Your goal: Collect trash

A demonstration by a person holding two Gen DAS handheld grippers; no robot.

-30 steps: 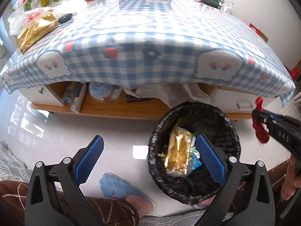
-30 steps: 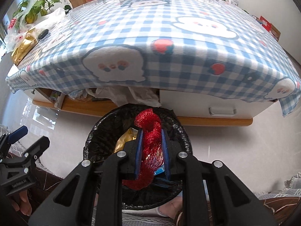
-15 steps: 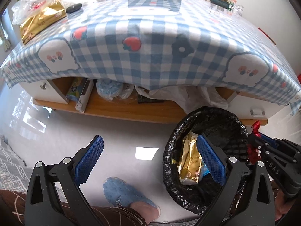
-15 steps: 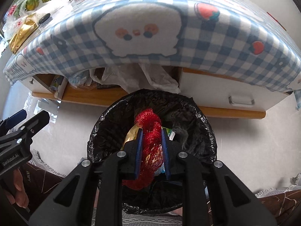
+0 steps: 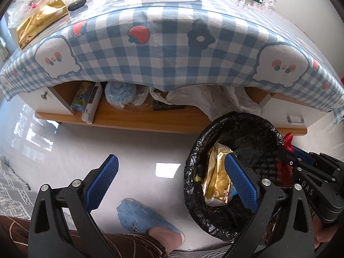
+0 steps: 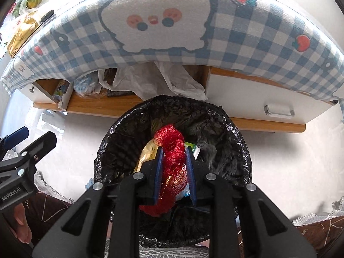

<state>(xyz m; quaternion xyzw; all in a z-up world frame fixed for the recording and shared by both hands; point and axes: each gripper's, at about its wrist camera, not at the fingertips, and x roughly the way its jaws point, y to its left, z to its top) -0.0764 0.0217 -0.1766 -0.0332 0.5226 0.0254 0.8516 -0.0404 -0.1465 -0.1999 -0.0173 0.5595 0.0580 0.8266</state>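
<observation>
My right gripper [image 6: 173, 150] is shut on a shiny red wrapper [image 6: 172, 150] and holds it over the mouth of the bin lined with a black bag [image 6: 120, 133]. A gold foil packet [image 6: 146, 154] lies inside the bin. In the left wrist view the bin [image 5: 193, 159] is at lower right with the gold packet [image 5: 217, 178] in it, and the right gripper [image 5: 290, 152] with the red wrapper [image 5: 287, 140] reaches in from the right. My left gripper [image 5: 172, 172] is open and empty, above the floor just left of the bin.
A low table with a blue checked cloth [image 5: 163, 43] stands behind the bin, with a gold bag [image 5: 38, 23] on its far left. Its wooden shelf [image 5: 139, 118] holds bags and boxes. A foot in a blue slipper [image 5: 146, 221] is near the bin.
Both grippers have moved forward and down toward the table and bin. The right gripper, still holding the red wrapper, now sits lower over the bin mouth.
</observation>
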